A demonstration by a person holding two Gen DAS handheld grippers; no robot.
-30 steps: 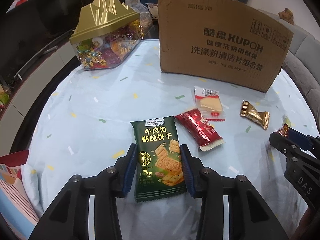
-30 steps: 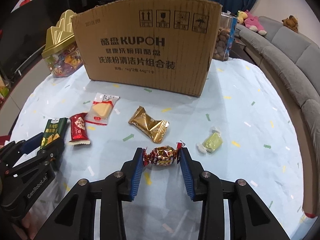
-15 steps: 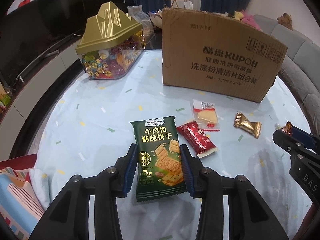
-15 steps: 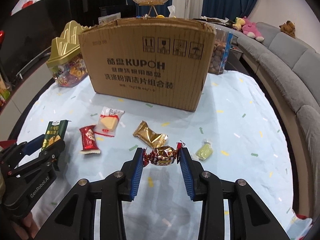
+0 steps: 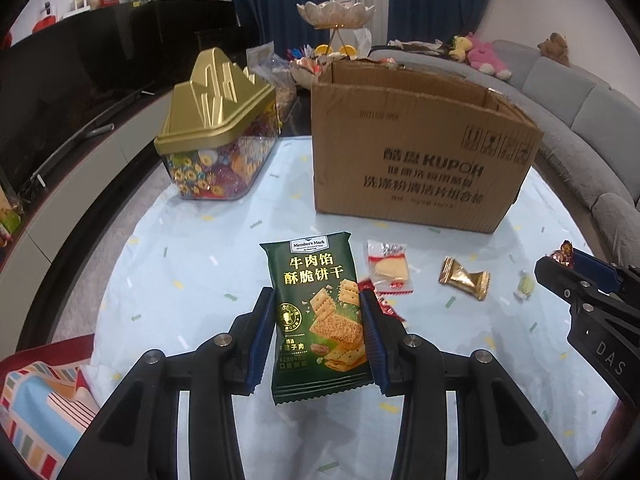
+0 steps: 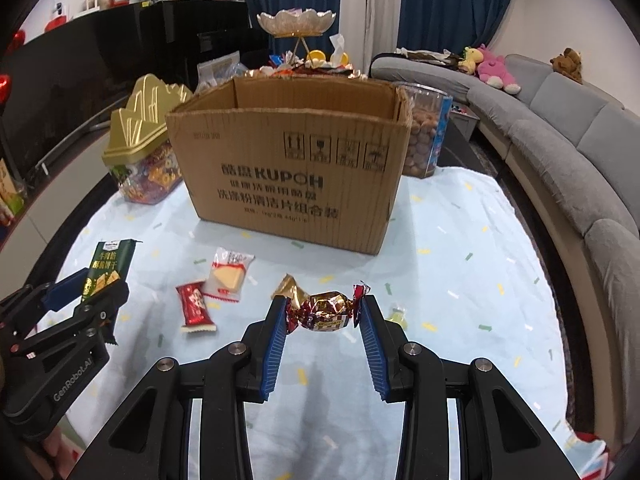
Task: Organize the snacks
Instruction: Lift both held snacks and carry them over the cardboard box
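Snacks are in both our grips above the table point(image 5: 168, 240): our left gripper point(image 5: 318, 316) pinches the green cracker packet point(image 5: 316, 312), our right gripper point(image 6: 323, 318) pinches a foil-wrapped candy point(image 6: 325, 312), near the open cardboard box point(image 6: 288, 176)

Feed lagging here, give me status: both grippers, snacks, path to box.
Left gripper shut on green cracker packet. Right gripper shut on red-gold foil candy. Open-topped brown cardboard box ahead, nothing between.

Home living room, grey sofa point(image 6: 560, 152) (plush toys point(image 6: 496, 66) on it), blue curtains point(image 6: 444, 4)
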